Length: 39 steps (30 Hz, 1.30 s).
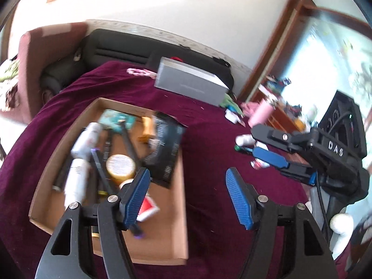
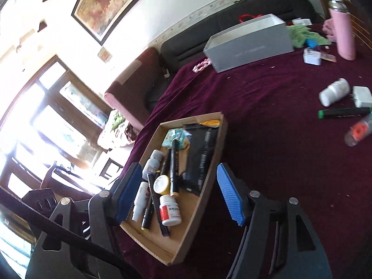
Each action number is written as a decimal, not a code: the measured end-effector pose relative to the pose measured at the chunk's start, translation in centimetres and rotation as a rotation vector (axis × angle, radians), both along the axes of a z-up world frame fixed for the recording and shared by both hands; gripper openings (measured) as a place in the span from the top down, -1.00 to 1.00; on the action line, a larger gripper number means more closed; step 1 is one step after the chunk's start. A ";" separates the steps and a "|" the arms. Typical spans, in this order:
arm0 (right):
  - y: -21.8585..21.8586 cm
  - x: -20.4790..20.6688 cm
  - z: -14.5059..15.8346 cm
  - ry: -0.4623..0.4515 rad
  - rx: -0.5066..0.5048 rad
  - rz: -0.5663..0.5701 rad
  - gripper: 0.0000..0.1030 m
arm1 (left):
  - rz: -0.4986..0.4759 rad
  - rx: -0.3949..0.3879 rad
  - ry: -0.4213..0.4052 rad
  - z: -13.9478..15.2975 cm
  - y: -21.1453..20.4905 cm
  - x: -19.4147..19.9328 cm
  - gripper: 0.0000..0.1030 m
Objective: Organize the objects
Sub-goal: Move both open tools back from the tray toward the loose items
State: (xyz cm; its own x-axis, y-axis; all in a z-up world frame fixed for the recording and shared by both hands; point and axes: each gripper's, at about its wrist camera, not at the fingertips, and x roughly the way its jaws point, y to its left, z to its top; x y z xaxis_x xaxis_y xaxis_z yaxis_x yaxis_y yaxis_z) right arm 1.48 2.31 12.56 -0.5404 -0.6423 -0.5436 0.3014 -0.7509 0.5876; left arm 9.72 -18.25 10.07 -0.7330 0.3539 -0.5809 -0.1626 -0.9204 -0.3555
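Left gripper and right gripper: jaws apart, nothing between them. The cardboard tray on the maroon cloth holds bottles and pens.

tray: bottles, pens inside | grey box: behind tray | marker: right of tray

Over a maroon cloth, the left gripper hangs with jaws apart and empty. A cardboard tray of bottles lies left of it; the right gripper hovers beyond.
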 end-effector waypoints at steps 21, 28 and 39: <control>1.7 5.0 -0.9 0.160 0.305 -0.161 -0.33 | 0.048 -0.224 0.104 1.1 5.1 2.6 -0.31; 0.6 5.7 -0.8 0.204 0.405 -0.196 -0.34 | 0.147 -0.332 0.154 2.0 5.2 3.0 -0.31; -0.9 7.2 -0.8 0.269 0.456 -0.183 -0.40 | 0.294 -0.433 0.201 2.7 4.4 4.9 -0.34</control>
